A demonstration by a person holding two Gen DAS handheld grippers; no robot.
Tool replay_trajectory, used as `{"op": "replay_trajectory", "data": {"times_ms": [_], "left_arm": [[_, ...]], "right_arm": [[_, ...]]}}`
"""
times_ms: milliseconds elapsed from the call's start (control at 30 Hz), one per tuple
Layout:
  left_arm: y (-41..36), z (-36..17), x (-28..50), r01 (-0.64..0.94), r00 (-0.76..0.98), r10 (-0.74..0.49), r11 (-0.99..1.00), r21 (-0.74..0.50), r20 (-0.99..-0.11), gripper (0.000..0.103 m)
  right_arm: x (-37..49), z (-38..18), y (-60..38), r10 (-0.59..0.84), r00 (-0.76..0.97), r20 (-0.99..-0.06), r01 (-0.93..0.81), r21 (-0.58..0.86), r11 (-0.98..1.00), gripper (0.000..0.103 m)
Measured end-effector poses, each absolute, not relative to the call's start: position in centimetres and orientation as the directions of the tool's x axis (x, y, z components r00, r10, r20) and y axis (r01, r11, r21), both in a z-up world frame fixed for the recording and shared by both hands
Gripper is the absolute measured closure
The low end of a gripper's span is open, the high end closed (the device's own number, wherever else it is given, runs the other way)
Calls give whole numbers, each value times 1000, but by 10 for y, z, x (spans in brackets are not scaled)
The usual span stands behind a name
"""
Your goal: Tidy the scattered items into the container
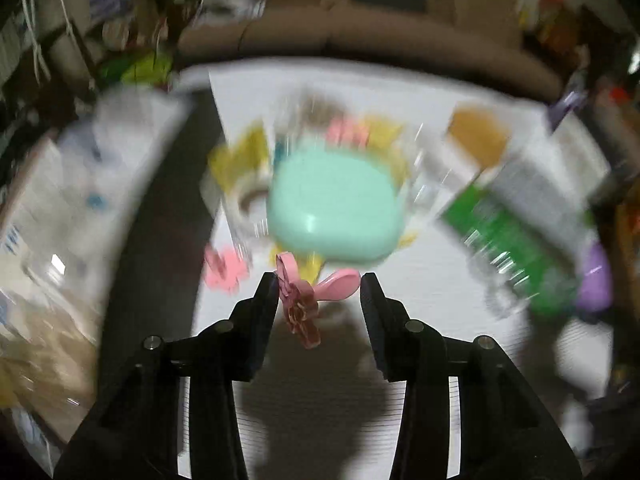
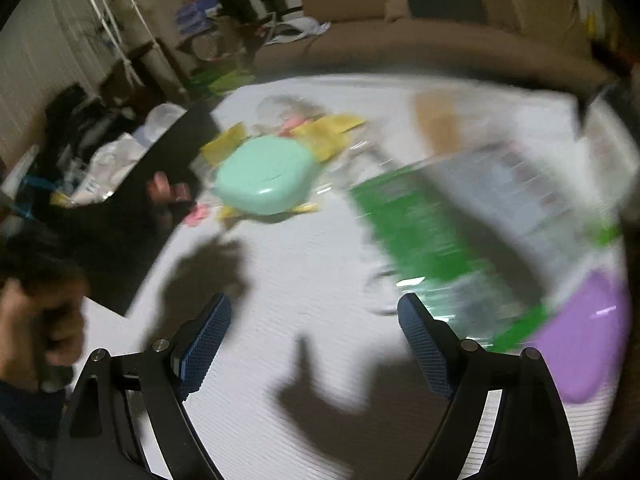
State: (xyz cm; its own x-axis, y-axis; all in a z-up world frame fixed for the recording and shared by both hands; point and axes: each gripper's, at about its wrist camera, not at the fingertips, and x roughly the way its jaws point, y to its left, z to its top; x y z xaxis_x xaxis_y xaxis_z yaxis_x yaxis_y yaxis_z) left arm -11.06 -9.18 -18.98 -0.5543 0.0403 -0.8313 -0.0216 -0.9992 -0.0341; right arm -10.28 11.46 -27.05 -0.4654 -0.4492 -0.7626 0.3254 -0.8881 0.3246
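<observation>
Between our left gripper's [image 1: 320, 280] 2 half-closed fingers sits a pink clip [image 1: 301, 305], touching both, just short of the clear container [image 1: 416, 188], while our right gripper [image 2: 314, 312] gapes empty.

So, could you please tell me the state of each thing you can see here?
left gripper: shut on the clip.
clip: pink, held between the fingers, hanging down.
right gripper: open, empty.
mint case: lid shut, lying flat.
green packet: flat on the table; too blurred for more.
purple case: on the table; too blurred to tell whether its lid is shut.
</observation>
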Motion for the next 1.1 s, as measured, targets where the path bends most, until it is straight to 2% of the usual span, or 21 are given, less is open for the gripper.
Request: {"op": "replay_trajectory", "data": {"times_ms": [100, 233, 300, 367, 433, 500, 600, 633, 667, 700, 833, 1100], "left_arm": [[-130, -138, -103, -15, -663, 66, -997, -75, -746, 64], [-199, -106, -95, 77, -779, -14, -994, -73, -627, 64], [-235, -109, -91, 130, -784, -14, -981, -142, -620, 64], [-262, -116, -90, 168, -783, 16, -957, -236, -621, 64], [-283, -119, -89, 184, -776, 37, -942, -282, -630, 64], [-287, -117, -90, 186, -777, 13, -951, -249, -630, 64], [-285, -116, -88, 184, -781, -13, -961, -209, -625, 64], [-280, -116, -88, 182, -783, -16, -962, -205, -621, 64], [-276, -114, -87, 182, -787, -24, -964, -194, -617, 64], [-272, -112, -86, 178, -789, -34, -968, -177, -613, 64], [-257, -109, -85, 167, -791, -72, -981, -102, -608, 64], [-234, -104, -84, 121, -799, -40, -988, -94, -600, 64]], "right_arm": [[-108, -287, 64, -508, -431, -746, 386, 357, -851, 15], [-119, -285, -20, -501, -466, -729, 521, 232, -822, 17], [-135, -287, -56, -498, -470, -728, 564, 186, -805, 26], [-153, -297, -85, -473, -459, -752, 577, 152, -803, 41], [-171, -310, -102, -459, -430, -778, 568, 163, -807, 50], [-183, -318, -111, -488, -409, -771, 566, 205, -799, 54], [-193, -324, -121, -470, -443, -763, 556, 177, -812, 56], [-197, -327, -124, -456, -458, -763, 545, 165, -822, 64], [-200, -329, -125, -459, -460, -760, 537, 174, -825, 82], [-203, -330, -125, -468, -452, -759, 529, 194, -826, 95], [-194, -319, -116, -490, -468, -735, 524, 216, -824, 99], [-144, -266, -52, -475, -563, -676, 524, 152, -838, 99]]}}
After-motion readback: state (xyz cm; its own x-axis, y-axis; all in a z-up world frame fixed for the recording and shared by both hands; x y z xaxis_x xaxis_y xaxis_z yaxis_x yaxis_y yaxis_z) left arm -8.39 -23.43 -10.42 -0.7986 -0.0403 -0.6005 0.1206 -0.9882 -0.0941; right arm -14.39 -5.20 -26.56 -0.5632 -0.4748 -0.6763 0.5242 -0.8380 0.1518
